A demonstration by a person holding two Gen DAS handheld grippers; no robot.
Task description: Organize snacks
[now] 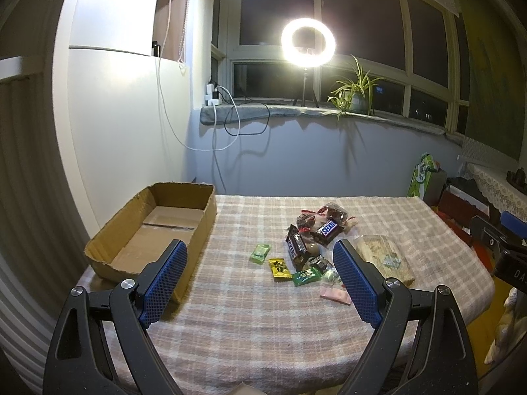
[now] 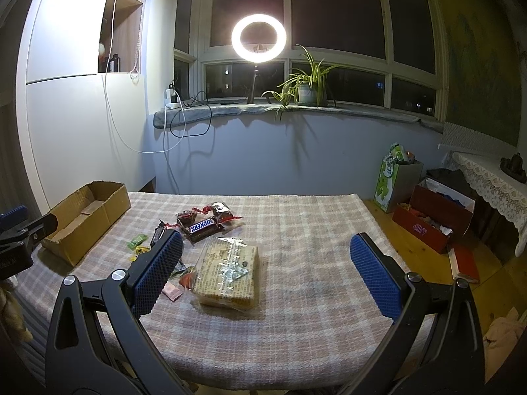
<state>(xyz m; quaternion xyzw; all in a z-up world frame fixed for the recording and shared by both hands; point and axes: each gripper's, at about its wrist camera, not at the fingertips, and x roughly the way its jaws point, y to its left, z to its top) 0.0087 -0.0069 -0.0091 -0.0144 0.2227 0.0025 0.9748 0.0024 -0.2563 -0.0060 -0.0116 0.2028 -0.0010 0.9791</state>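
Observation:
A pile of snacks lies on the checked tablecloth: Snickers bars, dark wrapped sweets, a green candy, a yellow candy, a pink packet and a large clear pack of biscuits. An empty cardboard box sits at the table's left. My left gripper is open and empty, above the near table. My right gripper is open and empty, with the biscuit pack between its fingers' lines.
A ring light and a potted plant stand on the windowsill. Right of the table are a green paper bag, a red box and a lace-covered side table. A white wall stands left.

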